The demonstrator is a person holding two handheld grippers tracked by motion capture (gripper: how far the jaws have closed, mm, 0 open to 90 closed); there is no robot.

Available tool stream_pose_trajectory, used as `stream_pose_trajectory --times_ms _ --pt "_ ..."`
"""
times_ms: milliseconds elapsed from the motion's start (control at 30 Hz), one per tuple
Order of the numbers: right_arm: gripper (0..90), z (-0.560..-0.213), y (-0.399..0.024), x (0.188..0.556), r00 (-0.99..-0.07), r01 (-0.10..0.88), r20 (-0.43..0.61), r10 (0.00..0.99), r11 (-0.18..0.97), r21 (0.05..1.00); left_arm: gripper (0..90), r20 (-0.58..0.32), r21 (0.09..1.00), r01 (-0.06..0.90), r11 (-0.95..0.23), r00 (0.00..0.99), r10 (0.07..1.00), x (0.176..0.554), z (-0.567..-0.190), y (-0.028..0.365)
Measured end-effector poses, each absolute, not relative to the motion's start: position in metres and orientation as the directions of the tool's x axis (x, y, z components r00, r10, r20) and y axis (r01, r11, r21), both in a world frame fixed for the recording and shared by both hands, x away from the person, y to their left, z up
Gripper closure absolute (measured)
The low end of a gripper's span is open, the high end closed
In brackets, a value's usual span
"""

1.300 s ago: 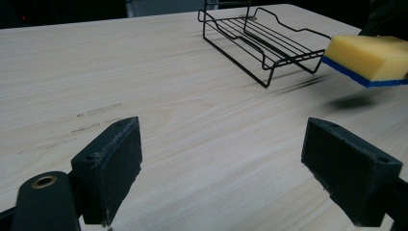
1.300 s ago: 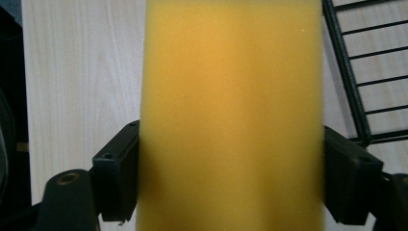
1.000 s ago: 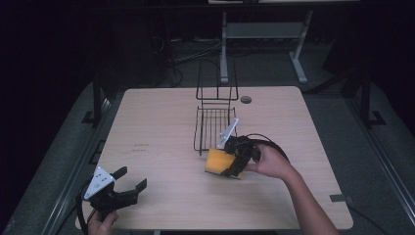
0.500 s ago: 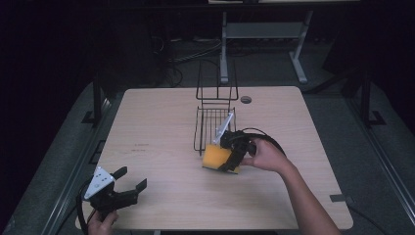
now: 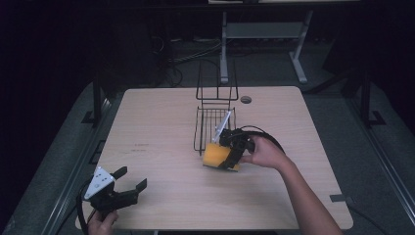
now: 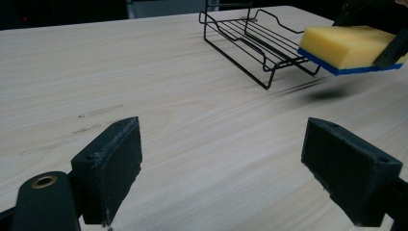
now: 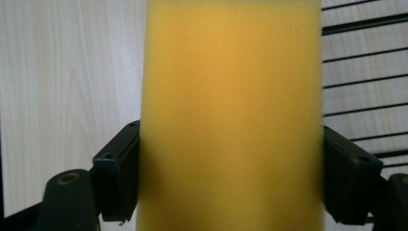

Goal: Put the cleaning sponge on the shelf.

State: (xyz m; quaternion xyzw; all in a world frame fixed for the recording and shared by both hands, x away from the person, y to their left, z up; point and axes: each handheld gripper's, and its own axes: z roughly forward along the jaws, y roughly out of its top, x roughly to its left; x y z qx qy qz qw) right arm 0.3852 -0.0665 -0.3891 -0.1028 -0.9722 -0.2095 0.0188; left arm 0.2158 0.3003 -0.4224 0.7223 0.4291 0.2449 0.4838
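a pale wooden table (image 5: 161, 122) is set on dark grey floor (image 5: 386, 147); a white metal frame (image 5: 264, 34) and cables (image 5: 195, 51) are seen in dim surroundings behind.

The surface (image 5: 161, 132) is pale wood with fine lengthwise grain and a few faint dark scuffs toward 9 o'clock. The wire rack (image 5: 214, 126), toward 12 o'clock from the middle, is black throughout, its thin bars forming a striped grid over the light wood. The sponge (image 5: 218, 155) at centre is warm yellow-orange on its broad face, with a thin blue layer along its underside in the left gripper view (image 6: 347, 47). The right claw (image 5: 231, 156) at the sponge is black, with a small pale plate on top. The left claw (image 5: 131, 188), at 7 o'clock, is matte black with a light grey triangular plate and a brass-coloured rivet. The floor around is dark grey.
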Motion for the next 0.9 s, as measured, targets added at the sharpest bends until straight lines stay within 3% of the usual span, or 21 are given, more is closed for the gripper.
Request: stream_pose_trajectory --times_ms 800,900 --pt "21.6 -0.385 -0.045 0.419 -0.979 0.205 0.086 0.186 0.915 0.347 13.5 -0.06 0.908 0.384 -0.166 0.512 0.857 0.218 -0.422 0.303" --pt "21.6 -0.388 -0.044 0.426 -0.973 0.225 0.124 0.192 0.906 0.358 13.4 -0.064 0.912 0.38 -0.156 0.507 0.86 0.217 -0.422 0.302"
